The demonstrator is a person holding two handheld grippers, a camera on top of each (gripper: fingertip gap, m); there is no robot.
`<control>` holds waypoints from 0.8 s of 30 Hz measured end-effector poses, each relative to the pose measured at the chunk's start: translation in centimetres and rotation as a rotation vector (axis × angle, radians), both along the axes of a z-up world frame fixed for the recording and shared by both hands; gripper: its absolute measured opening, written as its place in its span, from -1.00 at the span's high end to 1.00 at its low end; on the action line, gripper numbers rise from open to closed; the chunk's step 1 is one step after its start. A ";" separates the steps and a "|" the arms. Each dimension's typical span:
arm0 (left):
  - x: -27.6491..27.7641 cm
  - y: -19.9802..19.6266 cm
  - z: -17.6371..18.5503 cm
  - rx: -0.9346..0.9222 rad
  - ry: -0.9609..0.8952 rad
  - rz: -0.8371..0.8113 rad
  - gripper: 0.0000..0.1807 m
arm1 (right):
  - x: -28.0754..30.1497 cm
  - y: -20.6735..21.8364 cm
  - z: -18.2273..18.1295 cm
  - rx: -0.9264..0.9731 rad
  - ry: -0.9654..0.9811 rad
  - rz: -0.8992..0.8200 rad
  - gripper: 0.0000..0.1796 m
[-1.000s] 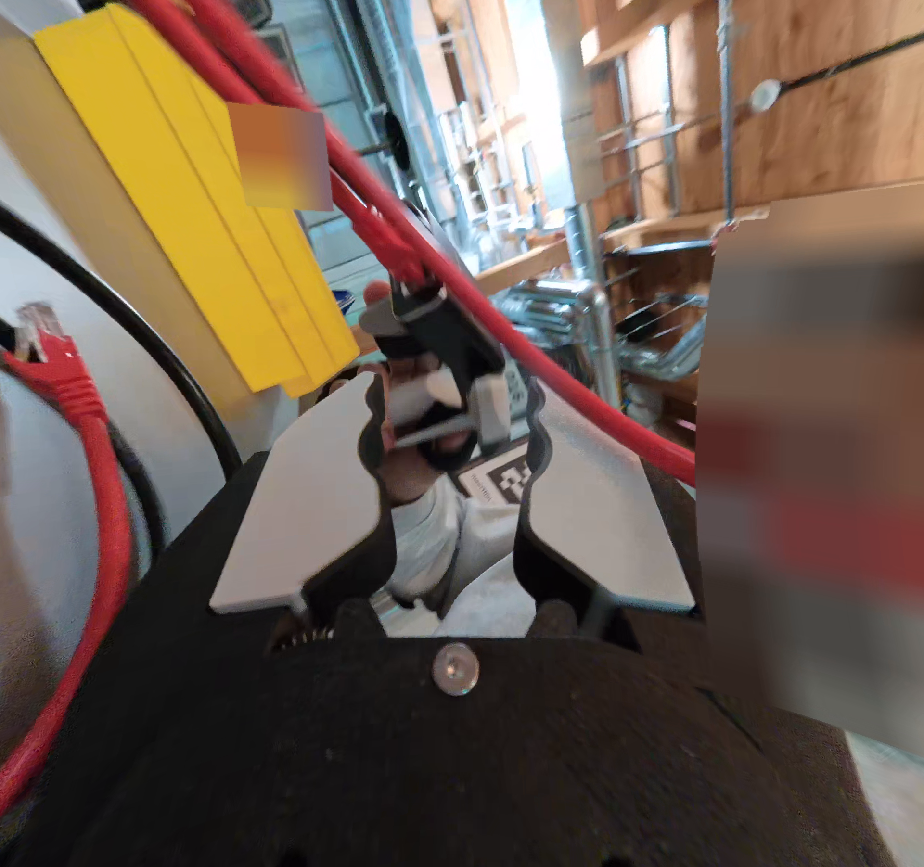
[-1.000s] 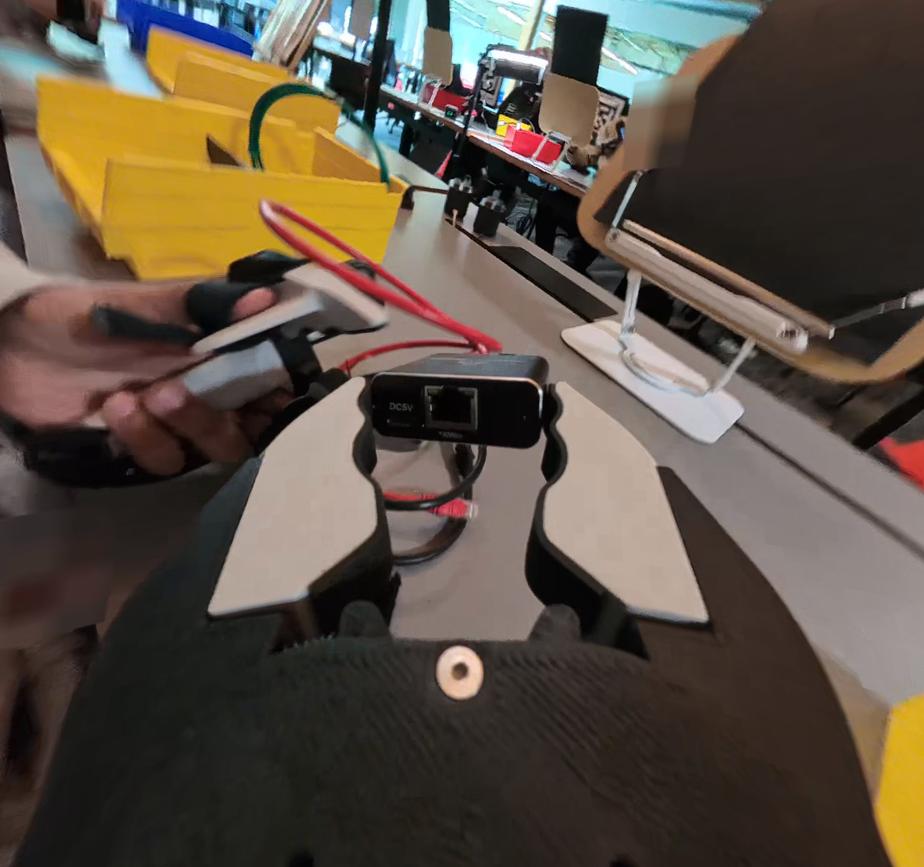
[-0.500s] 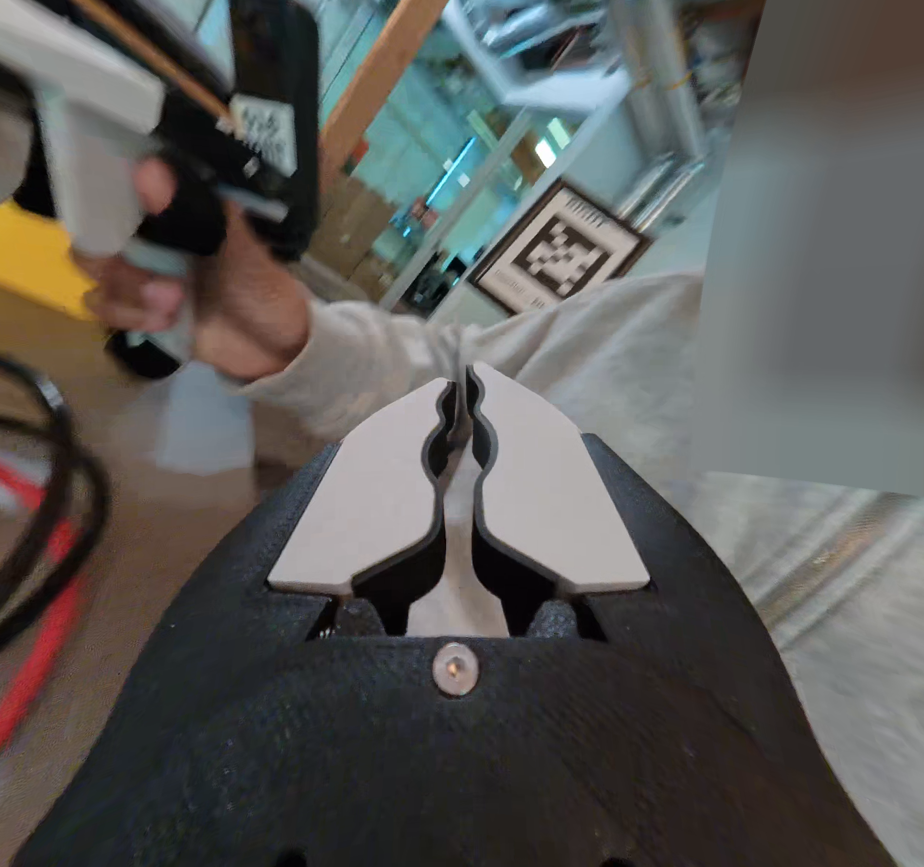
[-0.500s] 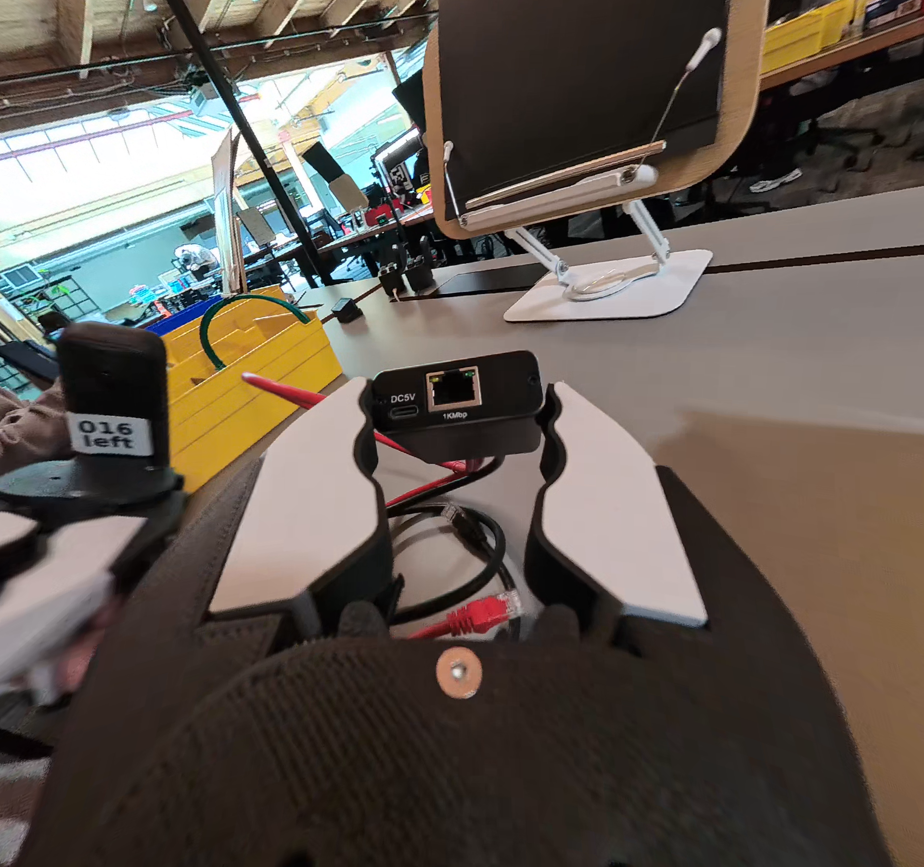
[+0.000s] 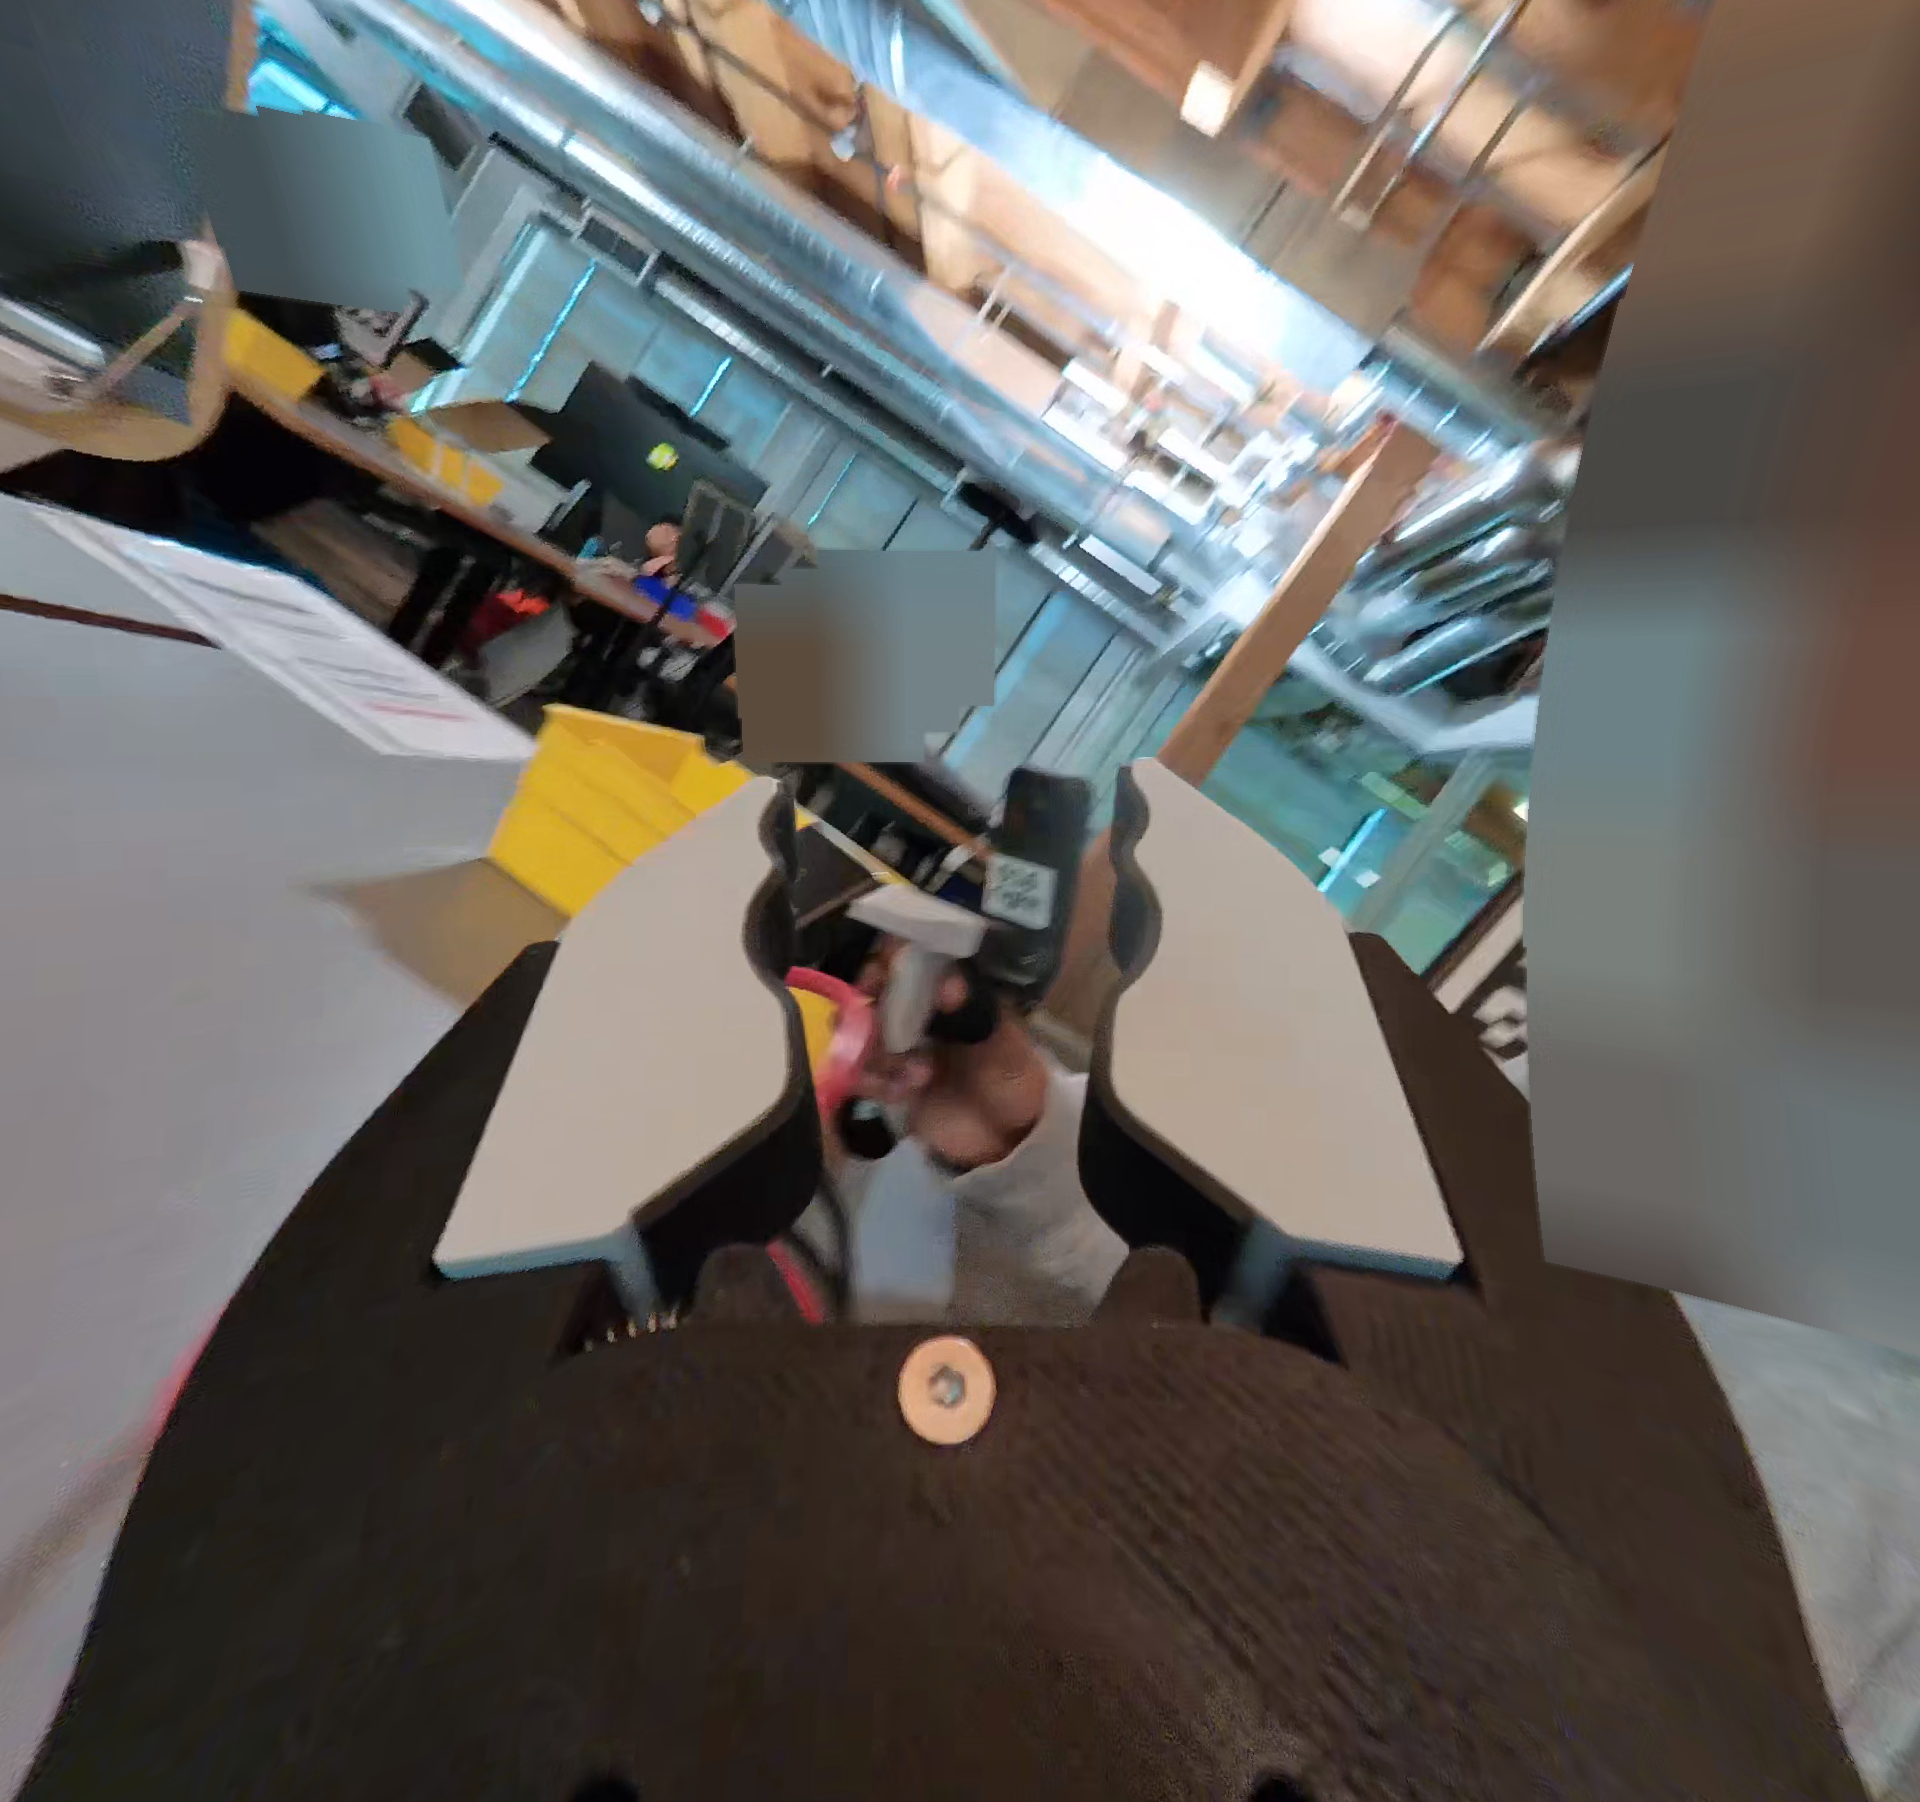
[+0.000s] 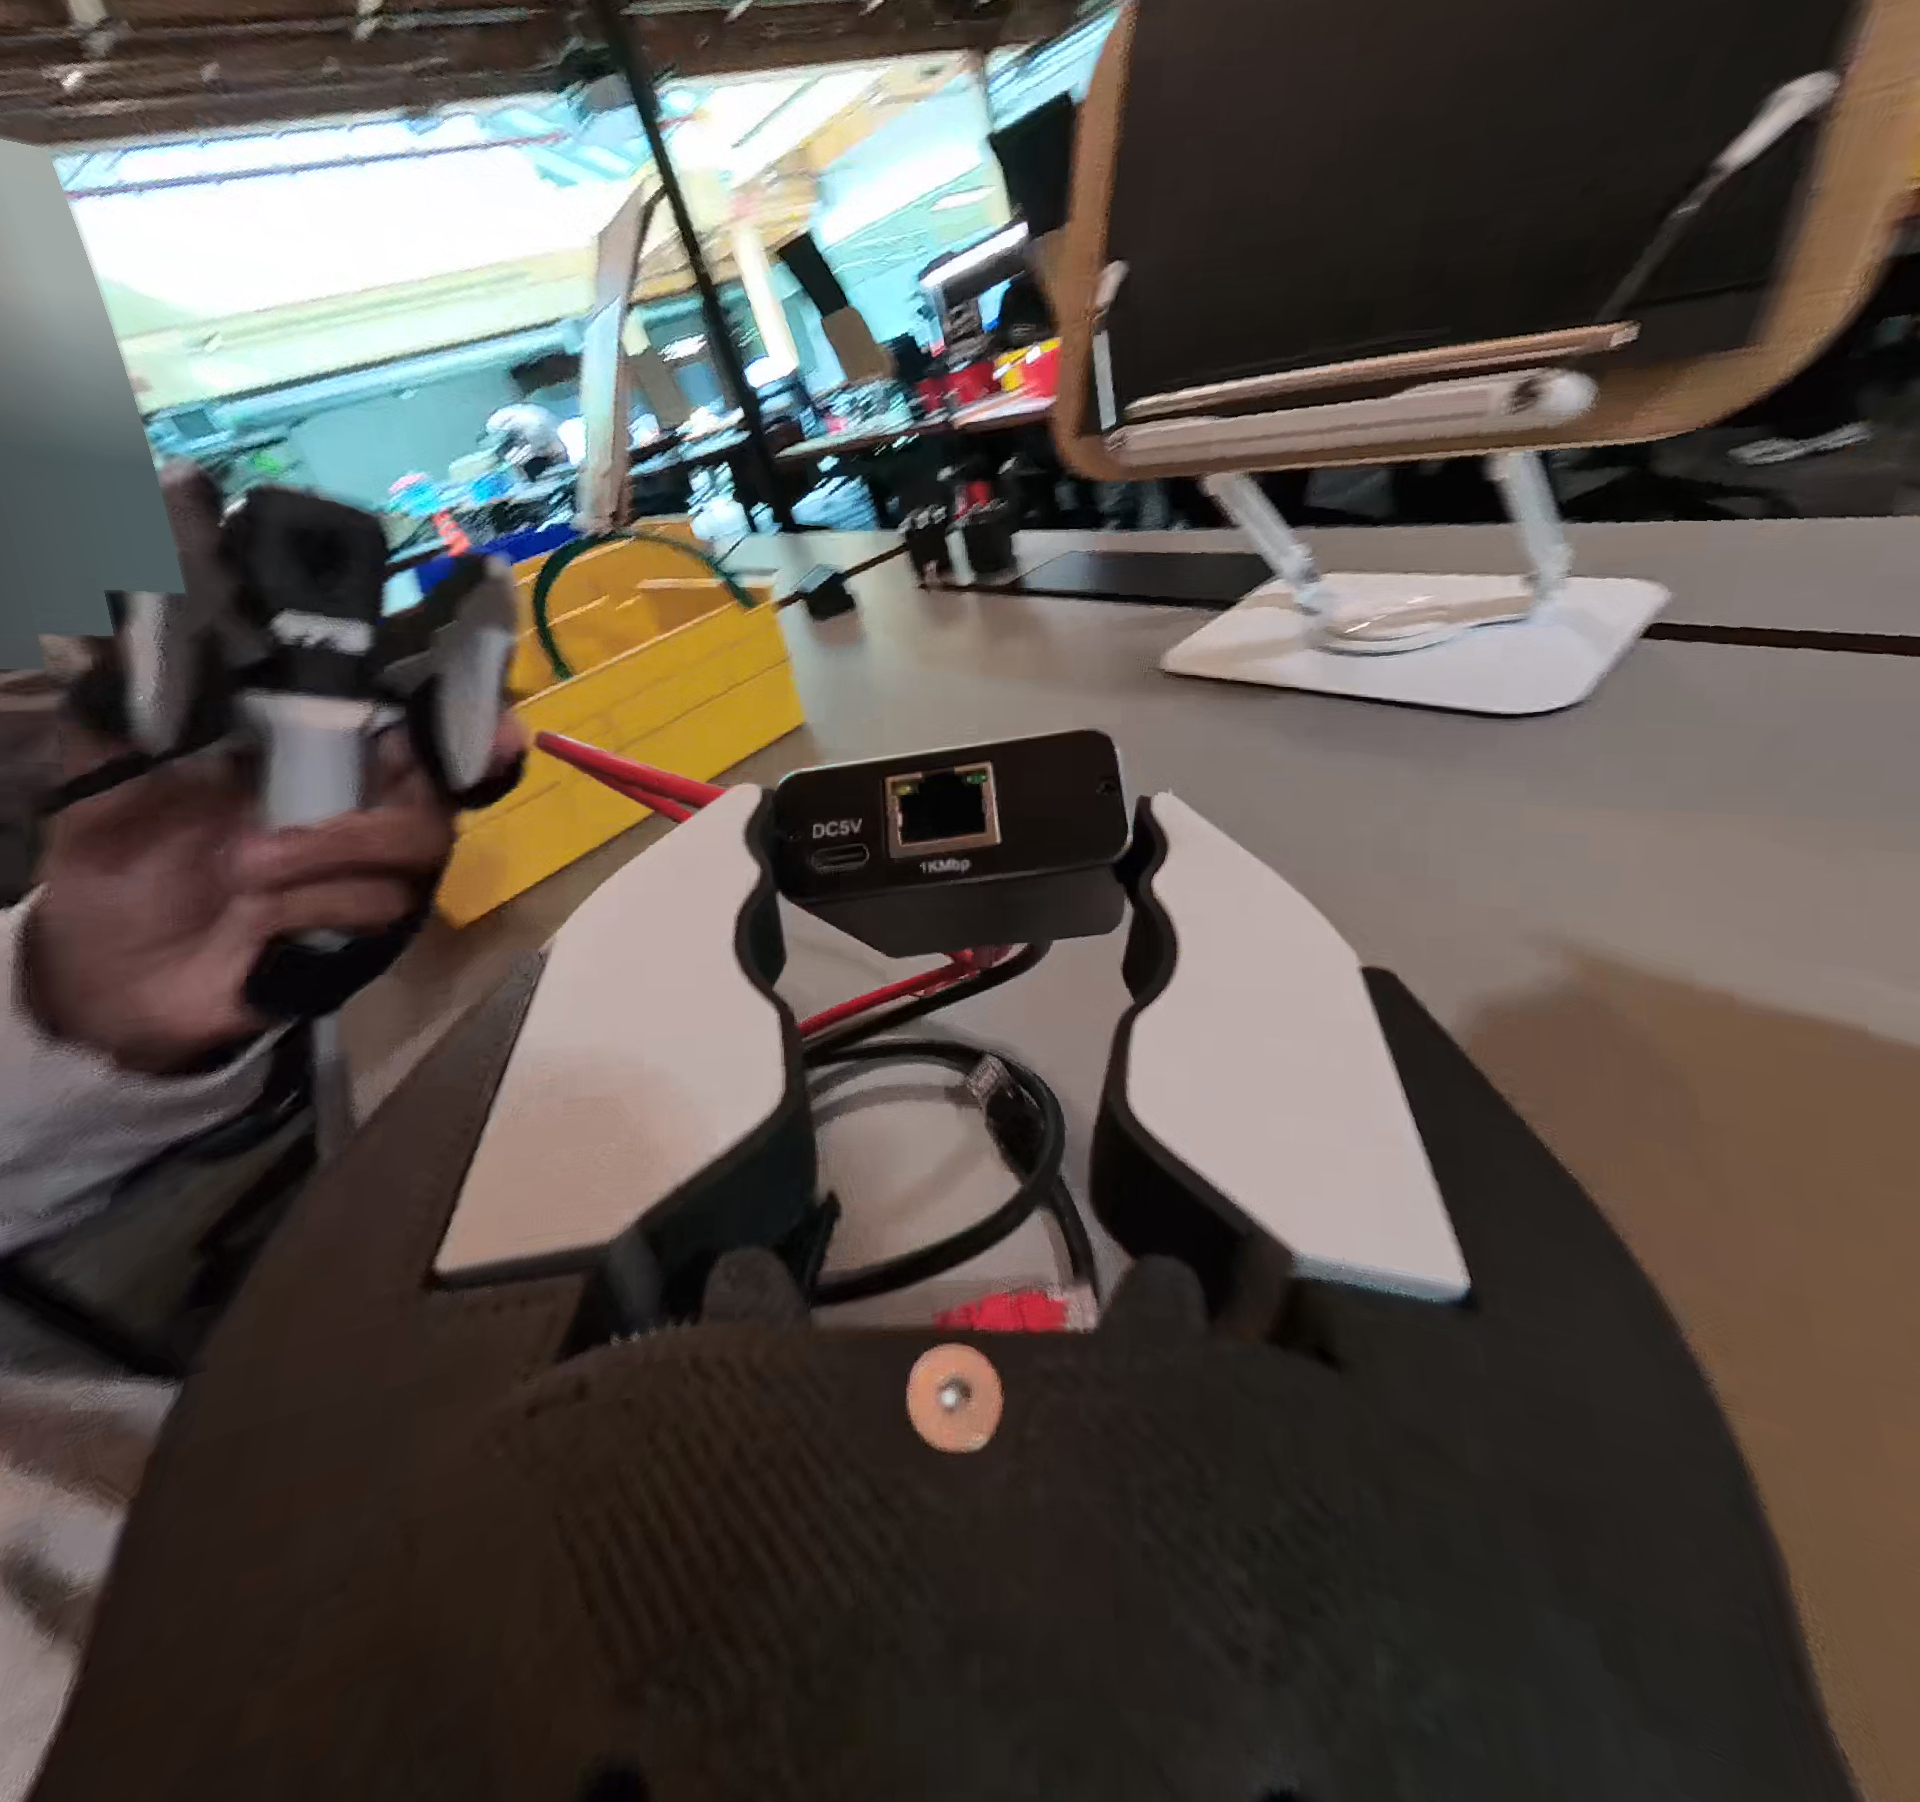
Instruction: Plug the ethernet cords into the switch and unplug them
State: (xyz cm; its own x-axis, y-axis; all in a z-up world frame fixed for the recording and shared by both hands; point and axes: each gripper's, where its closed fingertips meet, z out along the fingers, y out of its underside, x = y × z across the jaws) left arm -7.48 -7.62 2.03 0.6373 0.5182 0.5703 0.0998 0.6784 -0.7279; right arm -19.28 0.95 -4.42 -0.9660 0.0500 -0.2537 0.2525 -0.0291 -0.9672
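Observation:
My right gripper (image 6: 951,822) is shut on a small black switch (image 6: 951,879) and holds it above the grey table (image 6: 1455,921). The switch's front port is empty. A red cord (image 6: 634,781) and a black cord (image 6: 1003,1118) run under and behind the switch; I cannot tell whether they are plugged in. A red plug (image 6: 1023,1311) lies near my palm. My left gripper (image 5: 951,807) is open and empty, held in the air, and also shows blurred in the right wrist view (image 6: 312,682). The right gripper's handle (image 5: 1023,895) and red cord (image 5: 836,1040) show between the left fingers.
A yellow bin (image 6: 665,682) with a green cord (image 6: 634,547) stands left of the switch, and it also shows in the left wrist view (image 5: 603,807). A dark screen on a white stand (image 6: 1434,640) stands at the back right. A printed sheet (image 5: 312,651) lies on the table.
My left gripper has opened from shut and swung round to face the right hand. My right gripper still holds the switch, turned a little.

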 end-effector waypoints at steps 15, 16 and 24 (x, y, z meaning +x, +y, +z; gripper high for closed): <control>0.8 3.9 -5.7 0.081 -0.402 -0.654 0.46 | 3.7 -1.4 1.8 -0.173 -0.172 0.459 0.28; -0.4 3.6 -6.1 0.019 -0.366 -0.539 0.33 | 4.1 -1.5 2.0 -0.185 -0.190 0.496 0.28; -2.0 4.1 -8.1 0.142 -0.342 -0.510 0.01 | 9.0 -3.7 3.9 -0.253 -0.283 0.836 0.29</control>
